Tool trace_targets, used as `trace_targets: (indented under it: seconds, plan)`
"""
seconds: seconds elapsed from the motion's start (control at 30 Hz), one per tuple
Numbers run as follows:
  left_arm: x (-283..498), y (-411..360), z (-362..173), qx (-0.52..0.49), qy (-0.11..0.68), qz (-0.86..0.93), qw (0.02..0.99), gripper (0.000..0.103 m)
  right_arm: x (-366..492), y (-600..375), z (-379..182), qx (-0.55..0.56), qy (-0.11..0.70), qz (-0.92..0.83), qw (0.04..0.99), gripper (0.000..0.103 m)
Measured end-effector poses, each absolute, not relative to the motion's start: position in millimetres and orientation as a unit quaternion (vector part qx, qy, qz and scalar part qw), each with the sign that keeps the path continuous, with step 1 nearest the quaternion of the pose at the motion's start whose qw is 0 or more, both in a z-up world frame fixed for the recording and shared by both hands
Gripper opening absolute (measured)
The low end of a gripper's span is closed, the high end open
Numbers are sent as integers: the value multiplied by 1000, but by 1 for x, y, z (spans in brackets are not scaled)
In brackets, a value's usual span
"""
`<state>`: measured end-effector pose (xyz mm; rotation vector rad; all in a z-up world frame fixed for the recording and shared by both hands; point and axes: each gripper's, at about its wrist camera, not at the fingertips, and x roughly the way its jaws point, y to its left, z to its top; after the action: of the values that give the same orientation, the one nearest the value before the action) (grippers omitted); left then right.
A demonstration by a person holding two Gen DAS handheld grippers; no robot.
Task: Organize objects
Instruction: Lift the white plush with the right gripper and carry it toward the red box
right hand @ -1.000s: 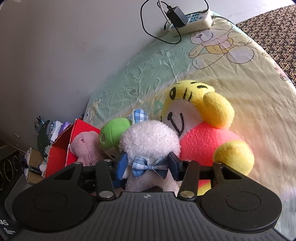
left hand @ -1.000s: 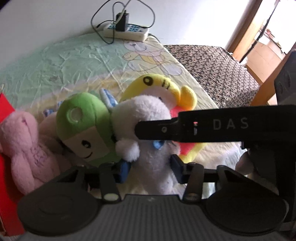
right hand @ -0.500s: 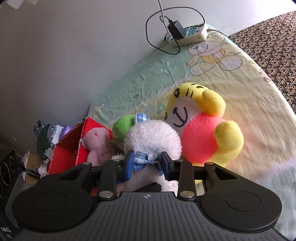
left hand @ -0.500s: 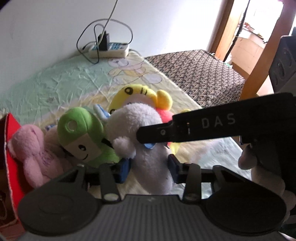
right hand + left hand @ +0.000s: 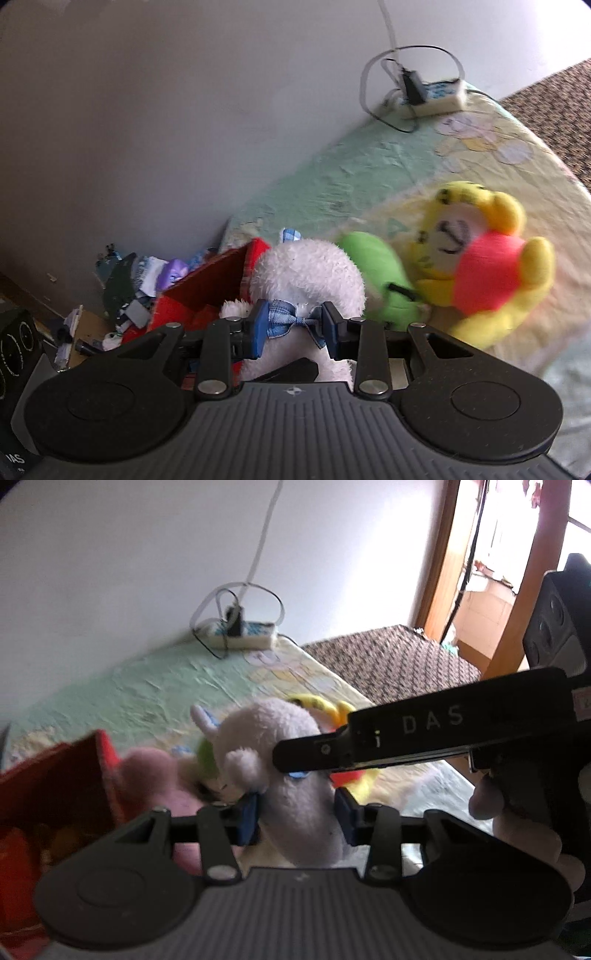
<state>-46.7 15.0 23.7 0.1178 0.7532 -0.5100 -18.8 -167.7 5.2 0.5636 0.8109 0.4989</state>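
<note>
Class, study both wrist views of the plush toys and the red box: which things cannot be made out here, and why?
- Red box contents: left view, motion blur; right view, white plush covers the opening.
- Green plush face: blurred in the right view, hidden behind the white plush in the left.
- Floor clutter: right view, too small.

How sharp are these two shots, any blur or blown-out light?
Left wrist view: motion-smeared, the white plush and red box soft, the doorway overexposed. Right wrist view: the yellow plush and power strip blurred, the right gripper crisp.
</note>
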Motion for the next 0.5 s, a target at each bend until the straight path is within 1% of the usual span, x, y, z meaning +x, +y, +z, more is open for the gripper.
trace_targets:
  seconds: [0.3, 0.5]
  plan:
    - [-59, 92, 50, 67, 316, -217, 921, 42, -15, -94, 22, 267, 352, 278, 853, 34]
    - [-51, 141, 45, 77, 314, -186, 928, 42, -7, -40, 13, 259, 347, 302, 849, 34]
